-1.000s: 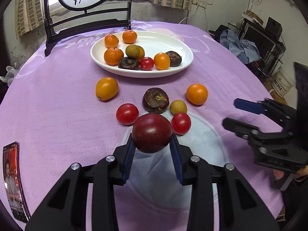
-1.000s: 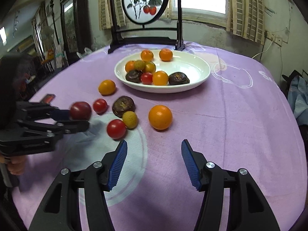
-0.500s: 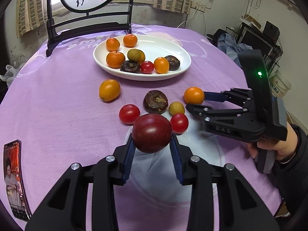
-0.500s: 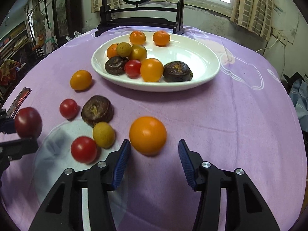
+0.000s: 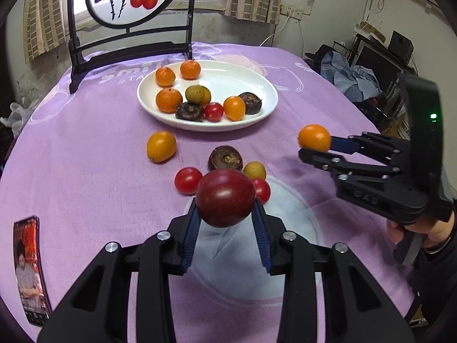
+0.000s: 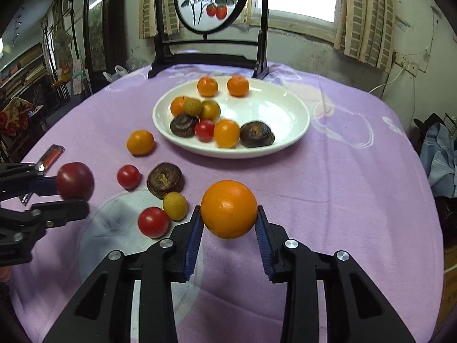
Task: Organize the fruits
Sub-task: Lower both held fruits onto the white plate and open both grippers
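Grabbing happened fast: right gripper (image 6: pixel 229 225), which was spread and empty a second ago, is now clenched on the orange (image 6: pixel 229 209), lifted off the table's near edge; left gripper (image 5: pixel 225 220) still clamps the plum (image 5: pixel 225 197), so both can head for the plate (image 6: pixel 288 140) near the far edge

- The dark red round plum (image 5: pixel 225 197) covers the near side of the small red tomato (image 5: pixel 262 190) behind it.
- The glossy phone with a red screen (image 5: pixel 30 268) is cut off by the left edge; its picture is too small to make out.
- The person's hand (image 5: pixel 422 230) is mostly hidden behind the black handle.
- The white oval plate's (image 6: pixel 288 105) fruits look slightly blurred.
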A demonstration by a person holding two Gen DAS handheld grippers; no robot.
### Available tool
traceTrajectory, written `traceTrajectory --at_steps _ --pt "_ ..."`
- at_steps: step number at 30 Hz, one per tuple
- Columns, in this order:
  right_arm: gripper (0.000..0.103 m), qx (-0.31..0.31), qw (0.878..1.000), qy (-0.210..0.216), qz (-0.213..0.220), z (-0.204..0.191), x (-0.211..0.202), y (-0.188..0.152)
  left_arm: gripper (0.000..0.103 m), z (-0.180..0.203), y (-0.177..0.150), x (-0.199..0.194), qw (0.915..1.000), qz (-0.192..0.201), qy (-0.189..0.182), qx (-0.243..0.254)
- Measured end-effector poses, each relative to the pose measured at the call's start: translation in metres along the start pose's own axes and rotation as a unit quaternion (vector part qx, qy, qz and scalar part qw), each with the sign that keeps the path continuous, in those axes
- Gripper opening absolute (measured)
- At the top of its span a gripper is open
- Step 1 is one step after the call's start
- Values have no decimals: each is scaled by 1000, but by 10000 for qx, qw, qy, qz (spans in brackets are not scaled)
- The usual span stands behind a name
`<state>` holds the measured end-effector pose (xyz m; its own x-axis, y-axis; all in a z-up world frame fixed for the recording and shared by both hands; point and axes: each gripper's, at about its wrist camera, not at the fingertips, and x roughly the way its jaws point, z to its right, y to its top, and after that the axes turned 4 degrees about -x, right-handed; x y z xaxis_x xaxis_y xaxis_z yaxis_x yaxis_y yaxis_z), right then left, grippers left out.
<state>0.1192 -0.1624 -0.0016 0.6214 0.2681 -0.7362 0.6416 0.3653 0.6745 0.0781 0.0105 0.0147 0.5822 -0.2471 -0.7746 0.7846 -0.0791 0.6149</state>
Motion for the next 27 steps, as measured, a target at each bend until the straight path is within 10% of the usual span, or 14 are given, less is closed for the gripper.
traceTrajectory --at_steps 9,27 --pt "37 85 9978 -23 651 20 -31 33 35 1 51 3 9994 205 256 76" --pt "37 111 9995 -77 282 40 84 101 36 -26 171 120 9966 -31 744 -356"
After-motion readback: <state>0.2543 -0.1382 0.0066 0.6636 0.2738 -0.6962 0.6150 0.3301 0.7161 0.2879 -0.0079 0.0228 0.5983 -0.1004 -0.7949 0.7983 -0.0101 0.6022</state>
